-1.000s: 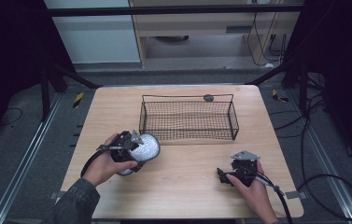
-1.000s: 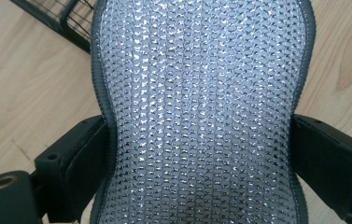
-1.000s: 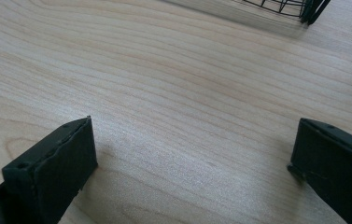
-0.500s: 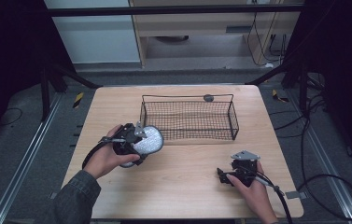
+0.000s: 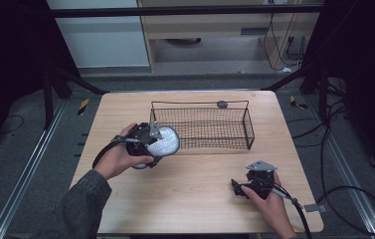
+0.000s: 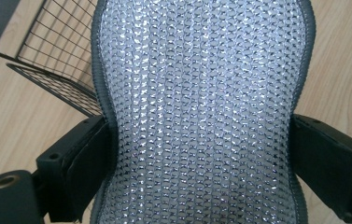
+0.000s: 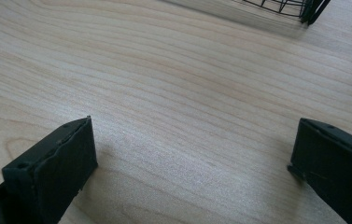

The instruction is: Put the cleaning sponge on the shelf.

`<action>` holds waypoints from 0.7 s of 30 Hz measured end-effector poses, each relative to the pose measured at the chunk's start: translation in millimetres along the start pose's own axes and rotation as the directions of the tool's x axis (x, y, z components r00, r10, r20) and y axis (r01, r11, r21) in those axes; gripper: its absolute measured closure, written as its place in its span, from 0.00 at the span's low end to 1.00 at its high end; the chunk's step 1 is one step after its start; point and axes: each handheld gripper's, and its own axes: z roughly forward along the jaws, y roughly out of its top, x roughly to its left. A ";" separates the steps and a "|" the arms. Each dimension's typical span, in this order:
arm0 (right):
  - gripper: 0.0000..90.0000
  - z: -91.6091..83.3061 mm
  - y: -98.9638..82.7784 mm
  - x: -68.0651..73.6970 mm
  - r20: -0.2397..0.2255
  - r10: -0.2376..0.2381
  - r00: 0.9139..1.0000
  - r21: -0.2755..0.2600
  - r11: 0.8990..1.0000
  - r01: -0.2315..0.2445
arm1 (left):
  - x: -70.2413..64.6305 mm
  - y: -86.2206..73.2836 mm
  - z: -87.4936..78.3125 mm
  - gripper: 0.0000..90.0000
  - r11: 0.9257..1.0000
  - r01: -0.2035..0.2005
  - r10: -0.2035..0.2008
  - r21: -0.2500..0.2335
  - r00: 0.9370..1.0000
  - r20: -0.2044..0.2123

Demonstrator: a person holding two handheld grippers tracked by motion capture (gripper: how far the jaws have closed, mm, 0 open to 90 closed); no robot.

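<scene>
Silver mesh scrubber (image 6: 201, 116) pinched in left gripper (image 5: 147, 142), black wire basket (image 5: 202, 127) beside

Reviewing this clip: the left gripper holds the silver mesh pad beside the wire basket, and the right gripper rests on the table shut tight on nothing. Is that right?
Not quite. The right gripper is open, not shut: the right gripper view shows its jaws standing wide apart over bare table. The rest holds: the left gripper clamps the silver mesh pad beside the wire basket.
</scene>
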 end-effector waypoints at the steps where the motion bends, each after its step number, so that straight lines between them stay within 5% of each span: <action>1: 0.00 -0.5 0.2 0.4 -0.004 0.009 1.000 0.003 1.000 -0.009 | 1.7 1.9 -0.2 0.09 1.000 -0.006 0.006 0.001 1.000 0.001; 21: 0.01 0.4 0.5 0.2 0.000 -0.003 1.000 -0.001 1.000 0.003 | 29.3 51.5 13.8 0.09 0.993 -0.118 0.119 0.015 0.993 -0.012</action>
